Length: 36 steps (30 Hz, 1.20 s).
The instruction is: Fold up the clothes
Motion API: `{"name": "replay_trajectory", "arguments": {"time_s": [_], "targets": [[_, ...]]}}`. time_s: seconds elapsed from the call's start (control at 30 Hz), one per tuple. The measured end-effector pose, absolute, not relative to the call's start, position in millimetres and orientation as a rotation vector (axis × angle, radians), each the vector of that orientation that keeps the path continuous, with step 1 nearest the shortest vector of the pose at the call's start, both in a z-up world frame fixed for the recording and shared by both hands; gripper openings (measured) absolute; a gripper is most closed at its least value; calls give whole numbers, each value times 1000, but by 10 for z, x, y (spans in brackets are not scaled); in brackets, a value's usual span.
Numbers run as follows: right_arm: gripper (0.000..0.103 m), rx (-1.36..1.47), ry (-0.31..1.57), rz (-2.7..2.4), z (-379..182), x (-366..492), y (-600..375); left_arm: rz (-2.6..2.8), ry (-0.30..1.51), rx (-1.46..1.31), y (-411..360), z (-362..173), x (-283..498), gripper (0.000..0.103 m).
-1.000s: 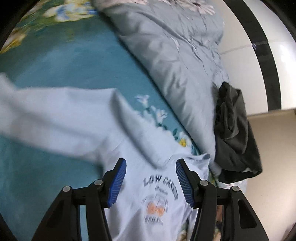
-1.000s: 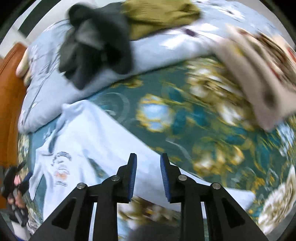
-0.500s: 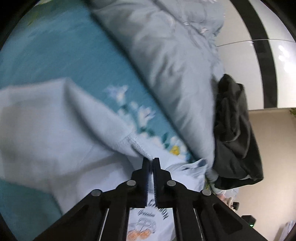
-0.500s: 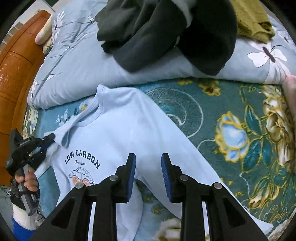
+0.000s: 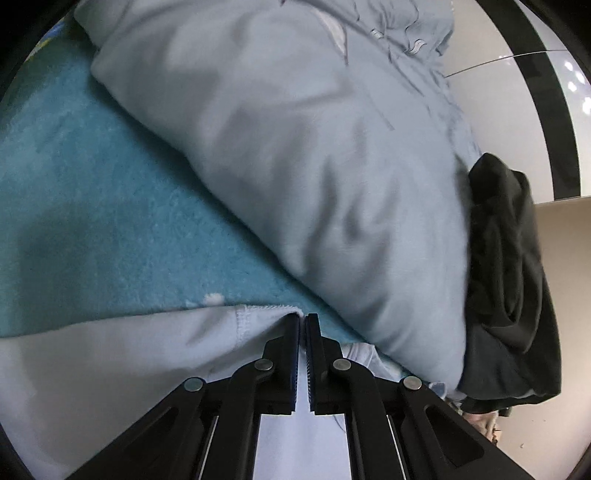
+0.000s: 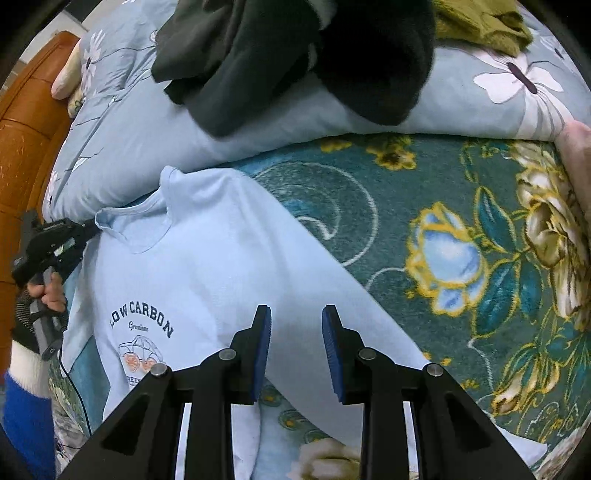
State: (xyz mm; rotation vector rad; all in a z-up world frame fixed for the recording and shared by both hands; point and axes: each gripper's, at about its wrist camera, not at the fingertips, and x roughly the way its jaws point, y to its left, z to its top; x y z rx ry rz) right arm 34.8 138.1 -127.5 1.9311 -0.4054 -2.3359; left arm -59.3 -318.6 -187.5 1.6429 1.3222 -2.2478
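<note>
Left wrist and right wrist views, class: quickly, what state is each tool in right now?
Left tool: closed on the hemmed edge of the pale blue cotton sweatshirt.
Right tool: open, holding nothing, above the sweatshirt.

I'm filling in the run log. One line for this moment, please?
left gripper: shut on sweatshirt sleeve hem | right gripper: open, over other sleeve | sweatshirt: flat, print up, on floral blanket

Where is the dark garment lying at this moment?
The dark garment lies on the pale blue duvet at the top of the right wrist view, left of the olive garment.
</note>
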Motion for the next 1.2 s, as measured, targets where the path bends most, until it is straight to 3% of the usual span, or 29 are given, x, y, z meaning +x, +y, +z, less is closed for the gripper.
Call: {"name": "replay_trajectory", "arguments": {"time_s": [0.07, 0.1, 0.17, 0.23, 0.57, 0.73, 0.83, 1.07, 1.2], "targets": [[29, 1935, -418, -2347, -1261, 358, 1445, -2240, 1350, 1634, -3201, -1883, -560, 7], [29, 1936, -424, -2353, -1254, 363, 1477, -2242, 1364, 1630, -3210, -1854, -523, 12], [29, 1936, -450, -2366, -1208, 360, 1576, -2267, 1392, 1612, -3225, -1767, -400, 39], [29, 1929, -473, -2378, -1163, 398, 1654, -2315, 1418, 1580, -3248, -1637, -191, 46], [29, 1970, -810, -2553, -956, 1367, 2708, -2328, 1390, 1608, -3026, -1222, 997, 53], [31, 1945, -1197, -2647, -901, 2175, 3494, -2327, 1402, 1591, -2896, -1002, 1256, 53], [43, 1942, -1362, -2666, -956, 2627, 3794, -2361, 1392, 1546, -2850, -797, 1340, 54], [44, 1849, -1706, -2506, -1319, 3121, 3981, -2440, 1369, 1486, -2726, -389, 1491, 57], [44, 1834, -1774, -2386, -1573, 3127, 3860, -2475, 1343, 1467, -2690, -223, 1624, 58]]}}
